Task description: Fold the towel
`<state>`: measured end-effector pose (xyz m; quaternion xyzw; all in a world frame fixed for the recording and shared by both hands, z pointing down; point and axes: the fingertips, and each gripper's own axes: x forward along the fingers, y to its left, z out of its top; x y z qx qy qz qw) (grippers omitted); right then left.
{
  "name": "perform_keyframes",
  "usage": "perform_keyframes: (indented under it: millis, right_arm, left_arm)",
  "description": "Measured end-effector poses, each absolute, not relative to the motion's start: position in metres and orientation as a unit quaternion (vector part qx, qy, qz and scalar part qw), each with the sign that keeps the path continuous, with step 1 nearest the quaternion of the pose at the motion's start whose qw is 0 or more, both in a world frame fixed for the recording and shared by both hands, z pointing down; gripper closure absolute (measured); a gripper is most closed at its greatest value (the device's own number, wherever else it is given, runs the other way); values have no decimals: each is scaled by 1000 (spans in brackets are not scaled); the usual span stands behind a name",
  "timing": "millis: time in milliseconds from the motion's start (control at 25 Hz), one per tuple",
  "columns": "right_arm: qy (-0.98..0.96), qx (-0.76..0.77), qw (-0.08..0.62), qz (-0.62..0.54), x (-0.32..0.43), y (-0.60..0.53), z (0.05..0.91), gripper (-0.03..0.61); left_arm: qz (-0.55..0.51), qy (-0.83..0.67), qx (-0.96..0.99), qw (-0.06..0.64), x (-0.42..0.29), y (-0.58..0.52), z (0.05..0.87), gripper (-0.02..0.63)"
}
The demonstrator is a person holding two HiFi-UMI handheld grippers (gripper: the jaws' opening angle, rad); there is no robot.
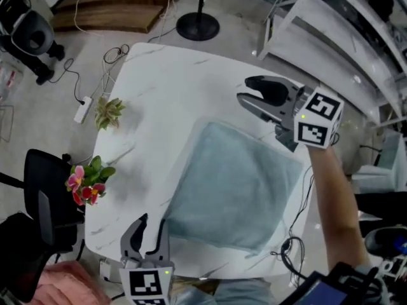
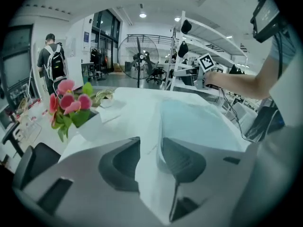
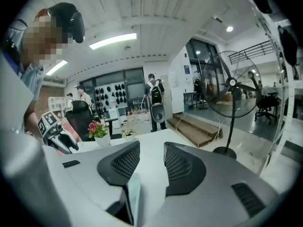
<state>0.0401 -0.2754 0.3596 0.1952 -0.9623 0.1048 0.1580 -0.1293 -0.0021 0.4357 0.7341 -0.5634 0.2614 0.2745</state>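
Note:
A pale blue towel (image 1: 235, 186) lies folded into a flat rectangle on the white marble table (image 1: 159, 88). My left gripper (image 1: 152, 221) sits at the table's near edge, open, just beside the towel's near left corner; in the left gripper view (image 2: 150, 148) bare table and the towel's edge (image 2: 194, 117) show past the gap. My right gripper (image 1: 245, 89) hovers open above the table beyond the towel's far right corner, nothing between its fingers. Through the right gripper view's gap (image 3: 151, 150) I see table, with a sliver of towel (image 3: 133, 197) low down.
A pot of pink flowers (image 1: 86, 182) and a small green plant (image 1: 109, 112) stand at the table's left side. A black chair (image 1: 44, 202) is left of the table, a fan's base (image 1: 198, 25) beyond it, white shelving (image 1: 331, 30) to the right, cables (image 1: 289, 243) by the near right corner.

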Motion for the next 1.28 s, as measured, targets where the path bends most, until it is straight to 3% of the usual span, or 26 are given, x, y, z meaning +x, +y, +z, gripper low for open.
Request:
perform_keyframes:
  millis: [200,440,680,960,1280]
  right_arm:
    - [-948,182,257,51,79,-211,385,486]
    - [-930,144,331,68,127,-127,454,500]
    - [-900,174,395,65,187,-118,499,518]
    - [-905,177,379,81,208,-131,502,512]
    - [-923,238,294,67,222,-134,429,469]
  left_arm:
    - [294,-464,804,225,-53,-8,420,515]
    - [271,-266,896,228,103,28,443,540]
    - [373,-110,896,213,162,90,486,541]
    - [418,-74,887,180,171,114,502,552]
    - [333,-110,911,218,183,100,445,558]
